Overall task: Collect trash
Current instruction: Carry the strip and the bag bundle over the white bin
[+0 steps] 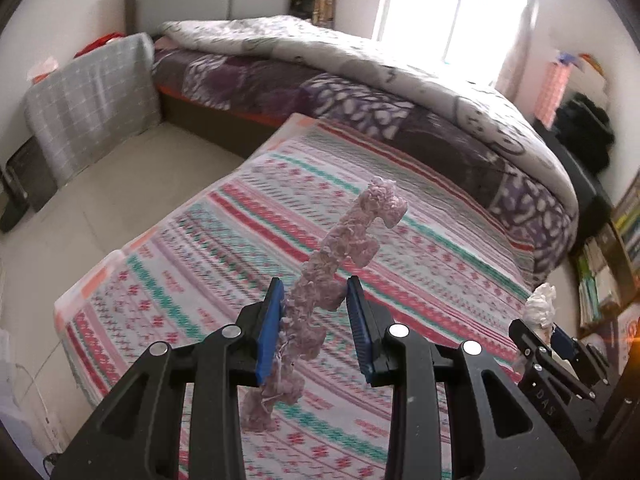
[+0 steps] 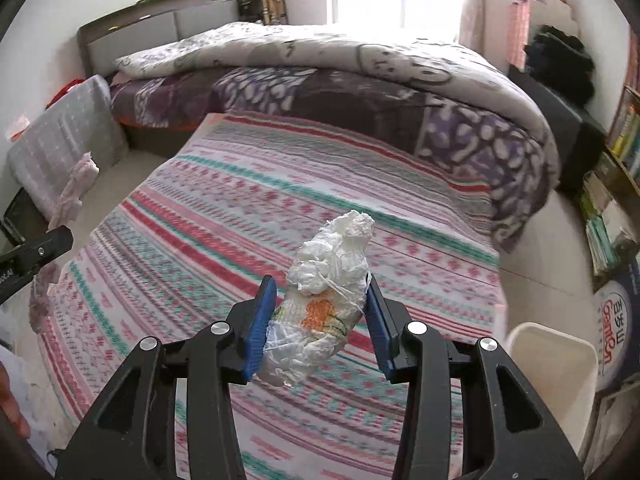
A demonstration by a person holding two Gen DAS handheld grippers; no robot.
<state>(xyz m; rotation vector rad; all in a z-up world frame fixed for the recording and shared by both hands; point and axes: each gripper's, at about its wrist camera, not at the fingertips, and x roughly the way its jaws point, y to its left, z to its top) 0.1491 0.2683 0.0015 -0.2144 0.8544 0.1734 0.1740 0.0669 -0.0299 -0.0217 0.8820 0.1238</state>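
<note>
My left gripper (image 1: 316,292) is shut on a long crumpled pink tissue (image 1: 344,240) and holds it above the striped blanket (image 1: 208,248); the tissue sticks up past the blue pads and hangs below them. The pink tissue also shows at the left edge of the right wrist view (image 2: 72,192). My right gripper (image 2: 322,290) is shut on a crumpled white tissue wad with orange print (image 2: 332,300), also held above the blanket. The right gripper with the white wad shows at the right in the left wrist view (image 1: 540,308).
A white trash bin (image 2: 548,364) stands on the floor at the lower right. The bed with a purple and white duvet (image 1: 360,76) lies beyond the blanket. A grey checked cushion (image 1: 92,100) leans at the left. Bookshelves (image 2: 620,140) line the right wall.
</note>
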